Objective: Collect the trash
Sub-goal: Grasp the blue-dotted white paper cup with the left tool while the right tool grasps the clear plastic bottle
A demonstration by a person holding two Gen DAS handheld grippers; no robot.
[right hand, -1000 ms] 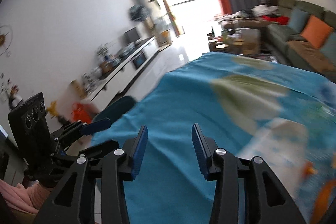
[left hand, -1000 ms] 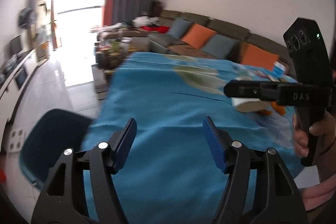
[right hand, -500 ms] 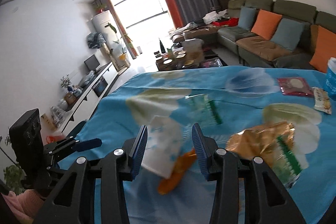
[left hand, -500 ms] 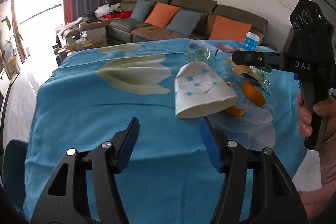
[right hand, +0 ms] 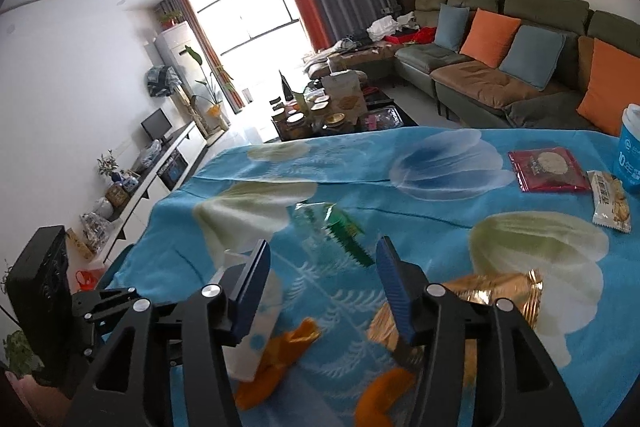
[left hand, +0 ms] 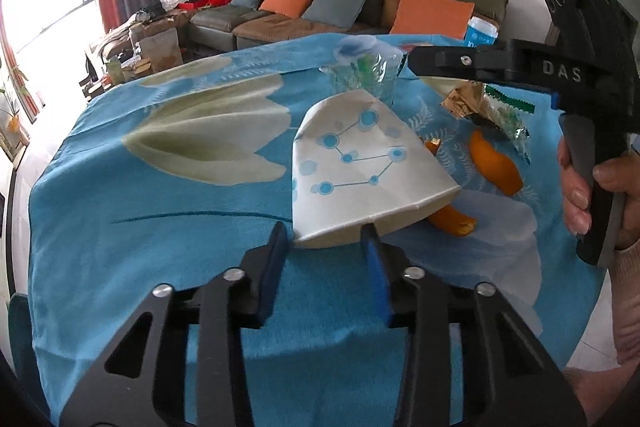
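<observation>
A flattened white paper cup (left hand: pixel 360 163) with blue dots lies on the blue flowered tablecloth (left hand: pixel 160 235). My left gripper (left hand: pixel 324 239) is at the cup's near rim. Its jaws are closing, the rim lies between them, and the pads do not press on it. Orange peels (left hand: pixel 494 167) lie to the right of the cup. A clear green wrapper (right hand: pixel 332 223) and a gold wrapper (right hand: pixel 480 291) lie further back. My right gripper (right hand: pixel 323 251) hovers over the peels (right hand: pixel 288 347), its jaws opening and nothing between them. A hand (left hand: pixel 580 187) holds it at the right of the left wrist view.
A red packet (right hand: pixel 548 169), a biscuit packet (right hand: pixel 610 203) and a blue tub (right hand: pixel 632 151) sit at the table's far right. A teal chair (left hand: pixel 20 319) stands at the near left corner. A sofa (right hand: pixel 500 75) runs behind the table.
Both views swung from the chair and floor onto the trash on the table. The left jaws narrowed and came up to the cup's rim. The right jaws widened.
</observation>
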